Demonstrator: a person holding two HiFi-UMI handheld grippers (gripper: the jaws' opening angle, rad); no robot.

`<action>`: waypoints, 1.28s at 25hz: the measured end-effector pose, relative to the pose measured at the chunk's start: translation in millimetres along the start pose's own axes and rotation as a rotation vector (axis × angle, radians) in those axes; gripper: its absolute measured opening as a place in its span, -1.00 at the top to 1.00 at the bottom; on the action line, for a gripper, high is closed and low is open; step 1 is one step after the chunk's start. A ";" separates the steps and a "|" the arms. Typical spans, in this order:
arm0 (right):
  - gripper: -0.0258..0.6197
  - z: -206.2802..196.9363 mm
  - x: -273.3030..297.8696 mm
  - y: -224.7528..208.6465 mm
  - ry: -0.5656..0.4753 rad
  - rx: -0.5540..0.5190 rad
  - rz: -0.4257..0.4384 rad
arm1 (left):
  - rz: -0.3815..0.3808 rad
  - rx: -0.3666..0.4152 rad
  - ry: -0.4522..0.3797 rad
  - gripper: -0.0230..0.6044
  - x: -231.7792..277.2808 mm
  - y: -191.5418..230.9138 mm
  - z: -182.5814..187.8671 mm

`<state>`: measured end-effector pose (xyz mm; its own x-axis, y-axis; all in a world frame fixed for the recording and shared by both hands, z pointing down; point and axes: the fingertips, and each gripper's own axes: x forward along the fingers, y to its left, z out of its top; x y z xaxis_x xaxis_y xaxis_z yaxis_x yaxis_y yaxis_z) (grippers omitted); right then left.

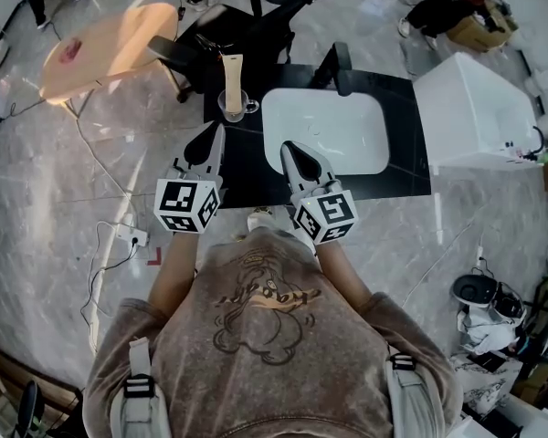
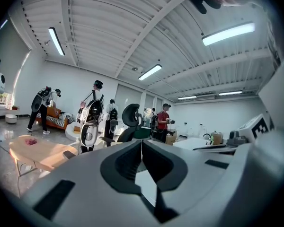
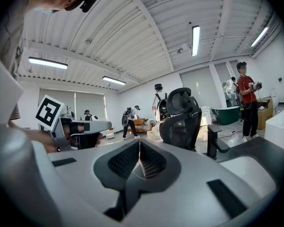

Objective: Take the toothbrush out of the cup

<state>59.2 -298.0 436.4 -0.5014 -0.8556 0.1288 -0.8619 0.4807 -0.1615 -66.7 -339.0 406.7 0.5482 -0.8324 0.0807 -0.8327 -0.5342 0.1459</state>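
In the head view a clear glass cup (image 1: pixel 235 108) stands on the black counter (image 1: pixel 404 140), left of the white basin (image 1: pixel 325 131). A toothbrush (image 1: pixel 232 74) with a pale handle stands upright in it. My left gripper (image 1: pixel 221 131) is shut and empty, its tips just short of the cup on the near side. My right gripper (image 1: pixel 287 146) is also shut and empty, and it hangs over the basin's near left rim. Both point about level. Neither the left gripper view, with its jaws (image 2: pixel 141 143), nor the right gripper view, with its jaws (image 3: pixel 139 141), shows the cup.
A black faucet (image 1: pixel 340 67) rises behind the basin. Black office chairs (image 1: pixel 221 31) stand beyond the counter, and a round wooden table (image 1: pixel 102 46) is at the far left. A white cabinet (image 1: pixel 475 109) stands to the right. A power strip (image 1: pixel 133 237) and cables lie on the floor.
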 end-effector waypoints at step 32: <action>0.86 -1.2 44.8 -14.6 0.027 0.017 0.037 | -0.018 -0.030 0.139 0.14 95.5 54.2 -48.3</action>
<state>49.2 -343.2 445.8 -0.5349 -0.8317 0.1489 -0.8414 0.5083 -0.1835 -55.7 -440.4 470.0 0.5703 -0.7933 0.2134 -0.8211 -0.5423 0.1782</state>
